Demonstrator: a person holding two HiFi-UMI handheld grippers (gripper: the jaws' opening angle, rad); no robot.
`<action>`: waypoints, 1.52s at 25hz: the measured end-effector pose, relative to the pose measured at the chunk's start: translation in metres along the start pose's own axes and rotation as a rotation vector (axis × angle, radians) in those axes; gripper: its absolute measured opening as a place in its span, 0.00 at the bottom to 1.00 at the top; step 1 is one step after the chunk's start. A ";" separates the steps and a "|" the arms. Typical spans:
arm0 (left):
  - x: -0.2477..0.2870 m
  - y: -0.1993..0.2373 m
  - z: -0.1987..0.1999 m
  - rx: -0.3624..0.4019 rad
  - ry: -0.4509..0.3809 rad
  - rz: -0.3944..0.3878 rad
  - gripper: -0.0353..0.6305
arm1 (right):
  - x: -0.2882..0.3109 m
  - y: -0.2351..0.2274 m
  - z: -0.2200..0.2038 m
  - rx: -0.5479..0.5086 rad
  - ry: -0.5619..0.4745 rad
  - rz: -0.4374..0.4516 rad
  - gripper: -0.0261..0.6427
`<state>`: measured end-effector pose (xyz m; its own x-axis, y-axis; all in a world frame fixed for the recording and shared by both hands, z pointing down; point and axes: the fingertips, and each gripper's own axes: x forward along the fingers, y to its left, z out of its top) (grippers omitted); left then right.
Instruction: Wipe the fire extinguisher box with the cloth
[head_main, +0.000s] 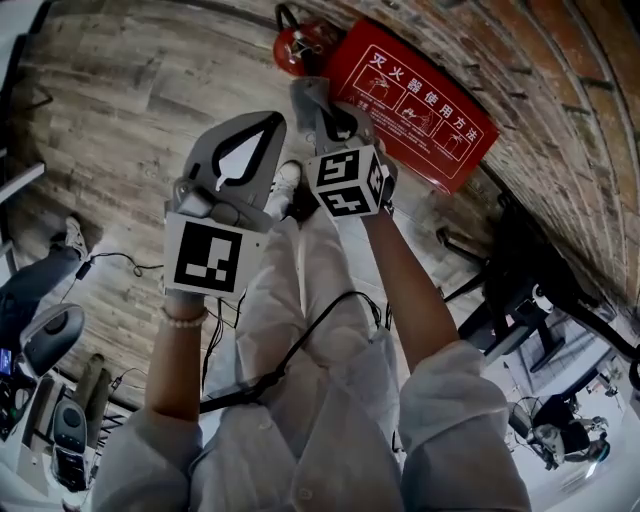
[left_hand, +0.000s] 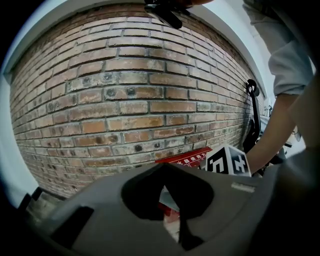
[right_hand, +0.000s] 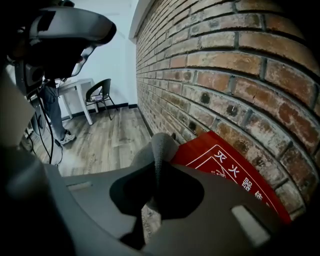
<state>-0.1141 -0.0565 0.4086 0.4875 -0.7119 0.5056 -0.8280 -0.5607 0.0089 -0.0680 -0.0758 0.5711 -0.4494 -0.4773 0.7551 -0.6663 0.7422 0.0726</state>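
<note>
My right gripper (right_hand: 156, 172) has its jaws clamped on the grey cloth (right_hand: 161, 146), whose fold stands up just beside the red fire extinguisher box (right_hand: 227, 167). The box sits low against the brick wall (right_hand: 225, 75). My left gripper (left_hand: 164, 170) has its jaws closed together, empty.

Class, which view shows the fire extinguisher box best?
Head view: nearly the whole labelled face of the fire extinguisher box shows. Right gripper view shows one corner; left gripper view, a red sliver.
</note>
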 end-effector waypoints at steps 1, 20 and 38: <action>0.000 0.001 -0.001 -0.001 0.002 0.001 0.05 | 0.002 0.000 -0.003 -0.002 0.012 -0.001 0.08; 0.008 0.004 -0.001 0.003 0.008 -0.011 0.05 | 0.004 -0.002 -0.006 0.024 -0.011 -0.014 0.08; 0.020 -0.015 0.007 0.034 0.014 -0.048 0.05 | -0.007 -0.016 -0.020 0.037 -0.003 -0.025 0.08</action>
<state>-0.0896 -0.0650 0.4128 0.5220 -0.6779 0.5177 -0.7937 -0.6083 0.0039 -0.0421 -0.0746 0.5781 -0.4341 -0.4972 0.7512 -0.6992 0.7118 0.0671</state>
